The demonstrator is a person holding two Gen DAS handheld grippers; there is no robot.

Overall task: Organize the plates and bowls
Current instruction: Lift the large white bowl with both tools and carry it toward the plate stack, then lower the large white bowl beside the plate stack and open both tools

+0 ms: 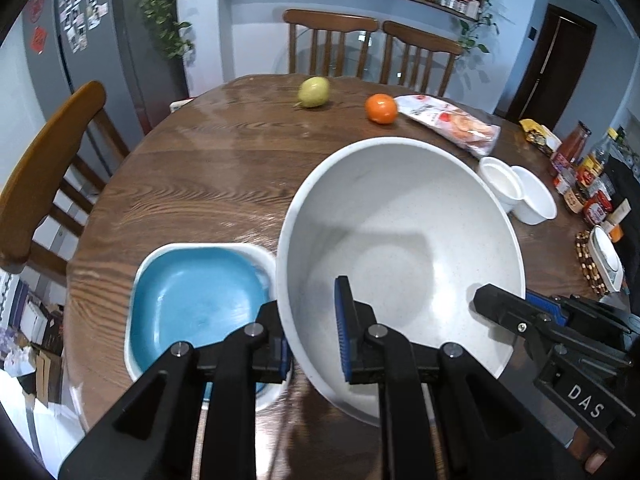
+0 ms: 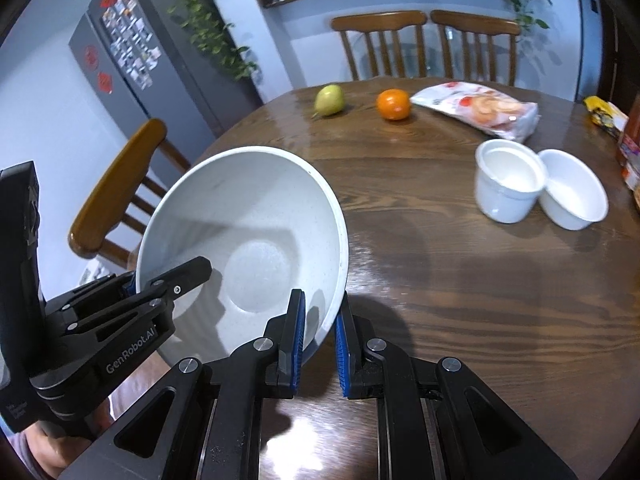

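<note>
Kitchen dining table [image 1: 192, 168], big white bowl [image 1: 400, 248] mid-frame, tilted, apparently off the wood. Both grippers pinch its rim from opposite sides: left gripper [image 1: 316, 344], right gripper [image 2: 320, 344], fingers nearly closed on the wall. Thin rim grips could slip, dropping it onto the blue dish [image 1: 196, 300] at lower left

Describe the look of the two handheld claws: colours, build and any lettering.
Both are matte black, with angular linkage arms joined by silver pivot pins and blue ribbed pads. The left claw carries white "GenRobot.AI" lettering on its body; the right claw shows white "DAS".
</note>
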